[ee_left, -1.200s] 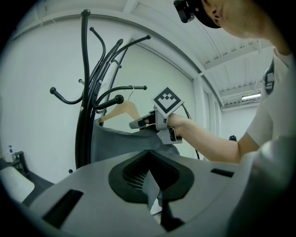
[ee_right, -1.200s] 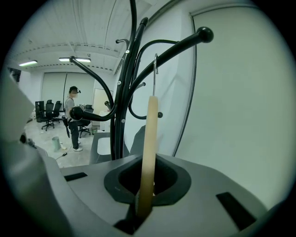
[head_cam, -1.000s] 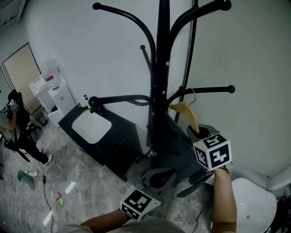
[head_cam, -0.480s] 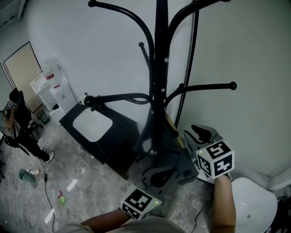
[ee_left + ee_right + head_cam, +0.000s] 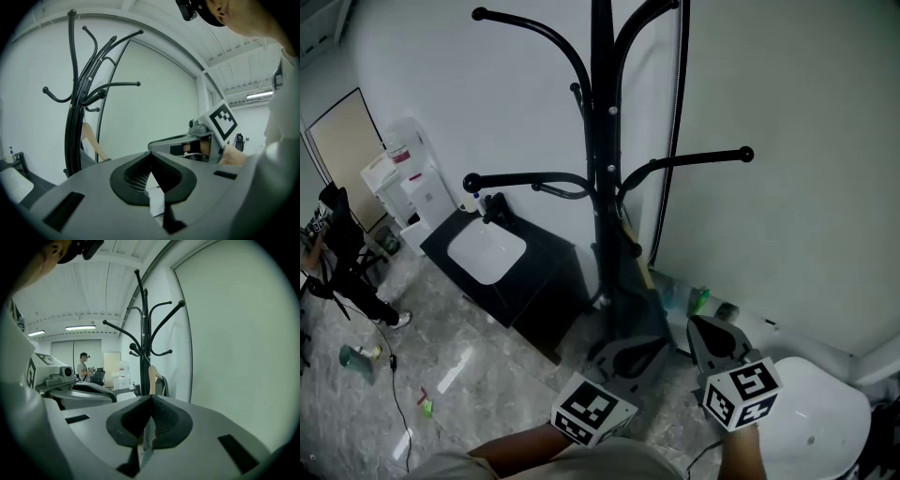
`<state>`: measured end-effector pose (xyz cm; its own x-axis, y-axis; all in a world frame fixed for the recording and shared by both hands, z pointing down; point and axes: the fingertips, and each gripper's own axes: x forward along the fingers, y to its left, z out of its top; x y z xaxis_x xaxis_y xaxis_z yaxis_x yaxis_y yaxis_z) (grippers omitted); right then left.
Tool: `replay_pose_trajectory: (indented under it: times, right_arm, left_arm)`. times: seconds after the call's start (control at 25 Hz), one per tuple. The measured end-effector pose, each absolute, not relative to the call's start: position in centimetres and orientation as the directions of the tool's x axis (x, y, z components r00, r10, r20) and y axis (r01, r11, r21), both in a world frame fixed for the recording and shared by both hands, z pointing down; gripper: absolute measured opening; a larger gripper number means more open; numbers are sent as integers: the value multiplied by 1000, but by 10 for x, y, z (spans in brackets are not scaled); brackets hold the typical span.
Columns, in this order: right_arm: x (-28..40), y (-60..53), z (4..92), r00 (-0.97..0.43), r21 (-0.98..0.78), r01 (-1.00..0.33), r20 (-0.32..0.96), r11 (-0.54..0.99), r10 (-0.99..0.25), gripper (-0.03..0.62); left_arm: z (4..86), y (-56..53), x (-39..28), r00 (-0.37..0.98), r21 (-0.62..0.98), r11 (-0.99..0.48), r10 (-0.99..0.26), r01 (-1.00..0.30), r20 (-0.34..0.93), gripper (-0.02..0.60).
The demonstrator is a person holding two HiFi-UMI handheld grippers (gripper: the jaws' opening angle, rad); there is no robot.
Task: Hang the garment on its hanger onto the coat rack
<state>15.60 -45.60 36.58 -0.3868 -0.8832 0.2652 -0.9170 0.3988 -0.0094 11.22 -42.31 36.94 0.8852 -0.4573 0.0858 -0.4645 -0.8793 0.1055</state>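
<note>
The black coat rack [image 5: 600,169] stands against the white wall. A dark grey garment [image 5: 630,314] on a wooden hanger [image 5: 630,246] hangs close beside the pole, below the lower arms; its hook is hidden. The hanger [image 5: 92,140] also shows in the left gripper view and the hanger [image 5: 151,376] in the right gripper view. My right gripper [image 5: 705,328] is low and to the right of the garment, apart from it, shut with nothing between its fingers. My left gripper [image 5: 628,353] sits low in front of the rack's foot, shut and empty.
A black cabinet [image 5: 534,281] with a white basin [image 5: 487,255] stands left of the rack. A white water dispenser [image 5: 411,187] and a person [image 5: 333,262] are at the far left. Green bottles [image 5: 700,301] stand by the wall; a white round seat [image 5: 820,422] is at lower right.
My right gripper let go of the hanger and drew back down and away from the rack. The hanger with the garment now hangs by the pole. The left gripper stayed low.
</note>
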Motion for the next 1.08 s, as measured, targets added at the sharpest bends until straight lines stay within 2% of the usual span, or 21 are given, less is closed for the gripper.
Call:
replay_pose_trajectory:
  times: [0.44, 1.08]
  right_arm:
    - [163, -405, 361, -430, -78, -903, 204, 423, -879, 14]
    - [154, -413, 354, -459, -70, -888, 186, 454, -869, 14]
  left_arm:
    - [365, -384, 125, 873, 107, -867, -483, -487, 67, 5]
    - [360, -385, 116, 855, 96, -850, -514, -518, 63, 5]
